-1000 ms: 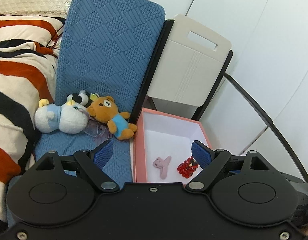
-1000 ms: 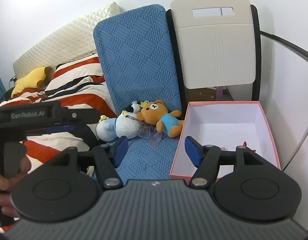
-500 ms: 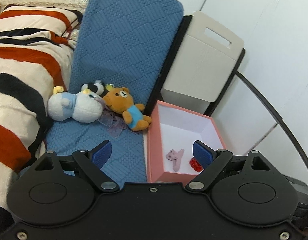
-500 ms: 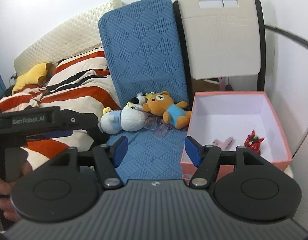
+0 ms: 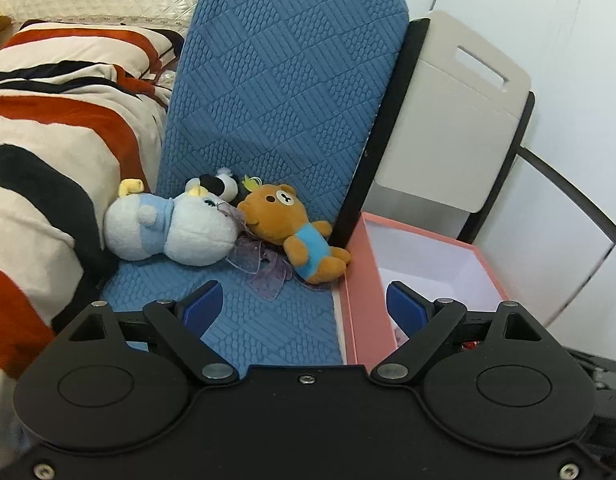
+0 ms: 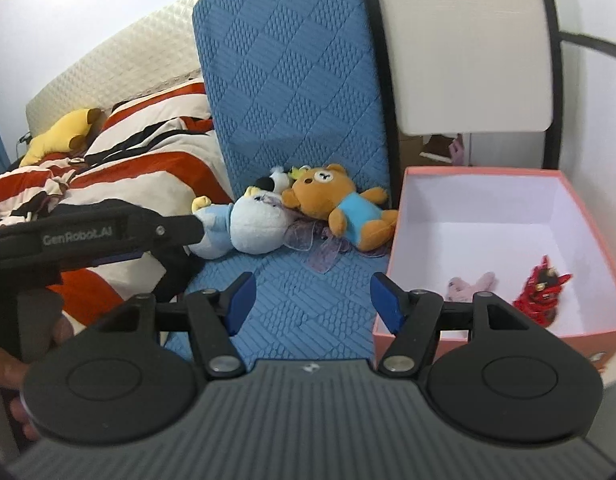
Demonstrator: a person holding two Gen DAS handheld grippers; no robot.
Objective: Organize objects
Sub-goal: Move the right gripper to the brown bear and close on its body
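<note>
- Left wrist view: left gripper (image 5: pixel 303 306) spread wide, holding nothing; bare blue mat (image 5: pixel 267 320) between the pads, plush toys (image 5: pixel 227 228) at 12 o'clock, pink box (image 5: pixel 358 296) edge at 2.
- Right wrist view: right gripper (image 6: pixel 312 300) apart, empty; toys at 12, box (image 6: pixel 400 240) at 2, open mat in between.

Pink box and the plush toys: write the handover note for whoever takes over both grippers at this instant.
Left gripper: open, empty, over the blue mat.
Right gripper: open, empty, over the same mat beside the pink box.
Done: a pink clip and a red toy lie in the box.
Left: brown bear, white-and-blue plush, a small black-and-white plush behind them and a sheer purple bow are all on the mat, untouched.
A yellow plush lies far back on the striped blanket.
</note>
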